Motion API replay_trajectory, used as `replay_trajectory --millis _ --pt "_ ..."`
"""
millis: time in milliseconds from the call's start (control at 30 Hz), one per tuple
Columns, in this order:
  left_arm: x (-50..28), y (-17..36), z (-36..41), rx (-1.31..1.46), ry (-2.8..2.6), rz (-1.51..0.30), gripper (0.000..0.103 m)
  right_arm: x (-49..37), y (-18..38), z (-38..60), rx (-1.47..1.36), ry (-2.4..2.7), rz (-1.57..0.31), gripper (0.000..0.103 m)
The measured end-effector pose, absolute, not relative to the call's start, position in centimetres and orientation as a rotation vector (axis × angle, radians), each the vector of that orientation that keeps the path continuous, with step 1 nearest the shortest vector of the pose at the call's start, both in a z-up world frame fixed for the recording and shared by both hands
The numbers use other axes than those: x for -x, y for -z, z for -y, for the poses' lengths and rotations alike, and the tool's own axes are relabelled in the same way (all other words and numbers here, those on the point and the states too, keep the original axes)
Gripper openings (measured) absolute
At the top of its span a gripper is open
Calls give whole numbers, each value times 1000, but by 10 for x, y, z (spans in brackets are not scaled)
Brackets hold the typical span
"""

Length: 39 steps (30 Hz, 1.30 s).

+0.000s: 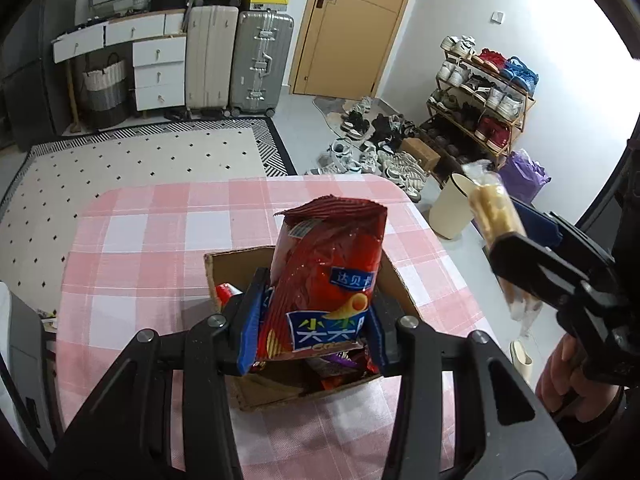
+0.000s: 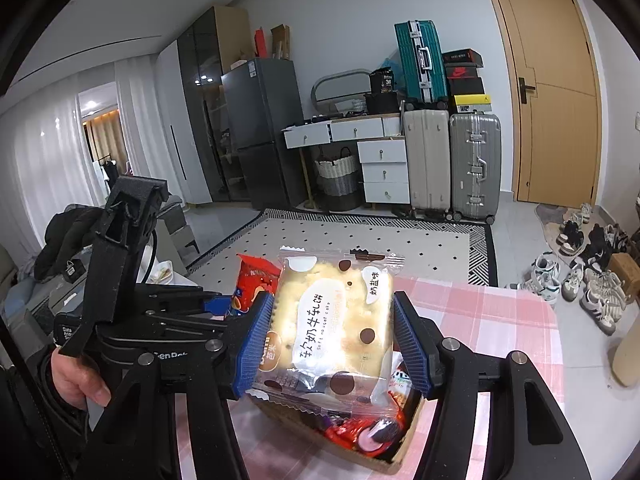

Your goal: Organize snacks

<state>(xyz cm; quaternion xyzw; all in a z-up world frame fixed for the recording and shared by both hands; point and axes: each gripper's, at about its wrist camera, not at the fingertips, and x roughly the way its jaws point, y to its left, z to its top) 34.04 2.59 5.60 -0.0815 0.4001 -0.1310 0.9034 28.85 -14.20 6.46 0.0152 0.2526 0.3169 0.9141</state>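
Left wrist view: left hand-held gripper (image 1: 312,326) clamps a red chip bag (image 1: 326,276) upright, long axis vertical, above the cardboard box (image 1: 400,280) on the worktop (image 1: 160,240). Right wrist view: right hand-held gripper (image 2: 332,344) grips a nougat cake packet (image 2: 332,320), label facing the camera, long axis upright

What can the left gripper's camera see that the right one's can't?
Only the left wrist view shows the shoe rack, the cream bin and the red chip bag's full front, pinched in the left gripper. Only the right wrist view shows the fridge, the curtains and the printed face of the nougat cake pack in the right gripper. Both show the cardboard box of snacks, checked tablecloth, suitcases and door.
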Motion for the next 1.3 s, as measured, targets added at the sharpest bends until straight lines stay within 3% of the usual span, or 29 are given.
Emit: replay_trajectory --millis 433,467,500,533,667,1067,1300 --pt "-380 -12 -21 192 293 -870 41 -348 -27 137 -65 -640 -596 61" --pt "-385 -8 -23 201 287 -874 42 -351 -25 136 -67 -635 -597 67" --pt "-389 -3 -26 210 278 -885 44 -356 -22 135 -69 -631 -598 80" --pt "-393 1 -28 223 280 -897 44 -359 -20 134 -68 -630 -600 82" --pt "-392 9 -34 229 275 -898 54 -363 -17 133 -76 -627 -581 82" --pt "-360 -9 -29 162 245 -850 61 -350 -28 140 -94 -626 -539 87" --pt "-335 -27 -29 128 213 -799 77 -330 -33 140 -89 -617 -513 90"
